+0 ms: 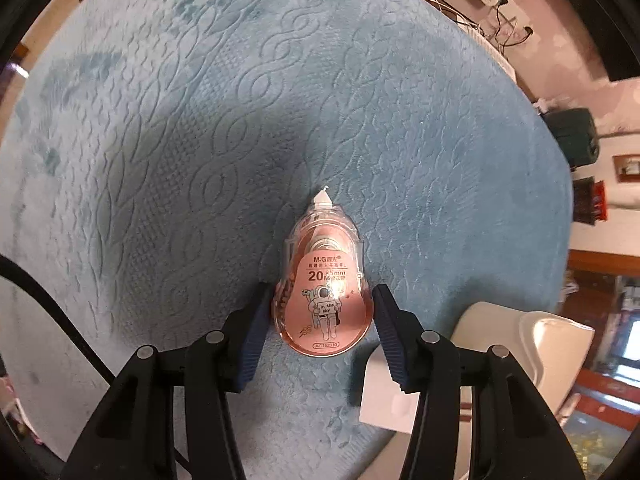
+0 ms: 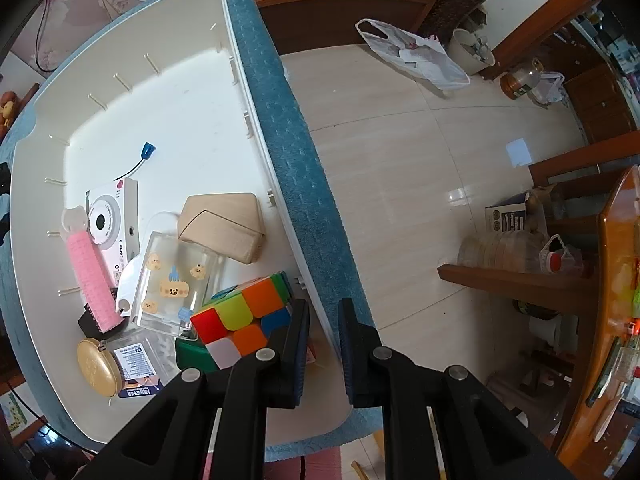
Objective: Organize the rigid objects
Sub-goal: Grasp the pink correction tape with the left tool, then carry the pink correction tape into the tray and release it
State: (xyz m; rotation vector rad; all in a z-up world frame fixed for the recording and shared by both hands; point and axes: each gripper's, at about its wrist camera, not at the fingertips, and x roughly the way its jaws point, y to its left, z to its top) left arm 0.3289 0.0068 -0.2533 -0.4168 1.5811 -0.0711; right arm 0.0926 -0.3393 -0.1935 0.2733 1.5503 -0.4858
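The left gripper (image 1: pixel 322 312) stood part-open around a pink correction tape (image 1: pixel 323 300) lying on the blue cloth (image 1: pixel 200 100); its left pad touched, its right pad just clear. The right gripper (image 2: pixel 324 316) straddled the white bin's wall (image 2: pixel 256 128), jaws narrow, with a puzzle cube (image 2: pixel 240 320) just to its left inside.

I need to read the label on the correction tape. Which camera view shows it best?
The left wrist view: the correction tape lies flat on the blue cloth, label up and readable, between the fingers of the left gripper. The right wrist view shows nothing of it, only the white bin and its contents.
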